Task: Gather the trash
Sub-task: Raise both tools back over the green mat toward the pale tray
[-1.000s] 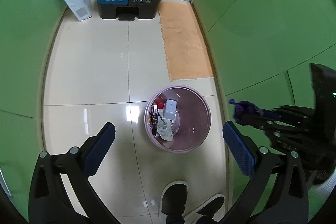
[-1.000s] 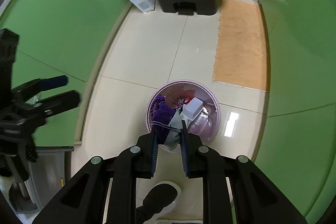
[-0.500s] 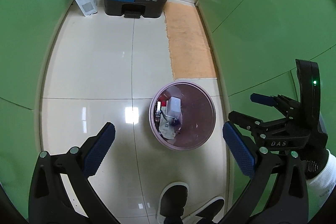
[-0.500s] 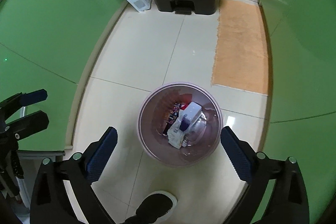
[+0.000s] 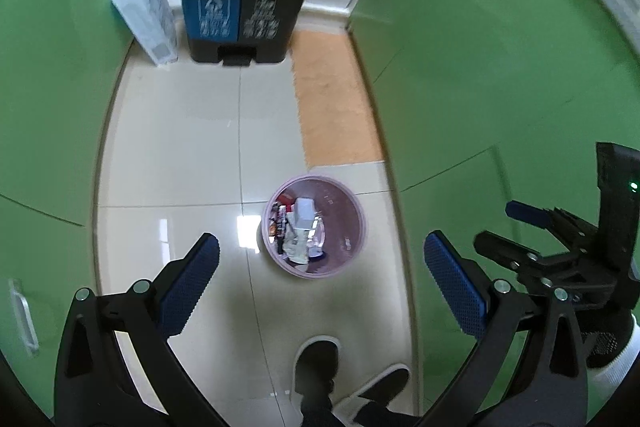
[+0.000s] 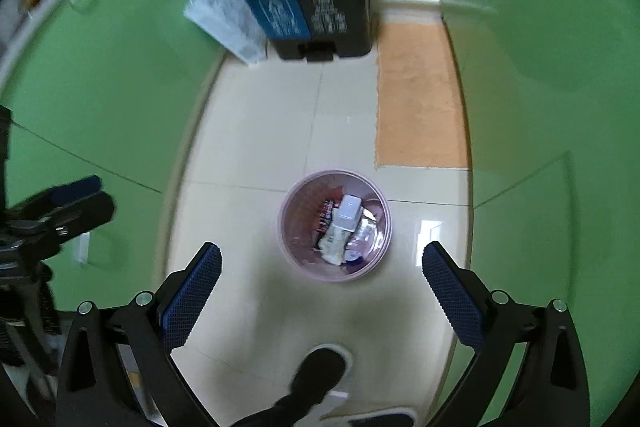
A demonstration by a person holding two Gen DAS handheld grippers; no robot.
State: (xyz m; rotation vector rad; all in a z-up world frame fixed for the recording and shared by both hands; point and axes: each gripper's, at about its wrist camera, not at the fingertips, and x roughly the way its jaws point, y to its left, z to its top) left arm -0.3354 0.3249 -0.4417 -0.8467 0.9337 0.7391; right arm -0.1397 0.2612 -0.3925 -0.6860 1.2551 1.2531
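Trash (image 6: 343,227) fills the pink bin (image 6: 290,247) — wrappers, apparently — both jaws spread.

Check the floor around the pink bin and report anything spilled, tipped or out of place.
Nothing stands out. The pink bin stands upright with its trash inside, and no litter shows on the floor tiles around it. The white bag leans beside the pedal bin.

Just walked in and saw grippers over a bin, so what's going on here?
A person is collecting trash with a handheld gripper in each hand. Both the left gripper and the right gripper are open and empty, held above a small pink wastebasket on the tiled floor. The basket already holds a white box and wrappers. A larger pedal bin stands beyond.
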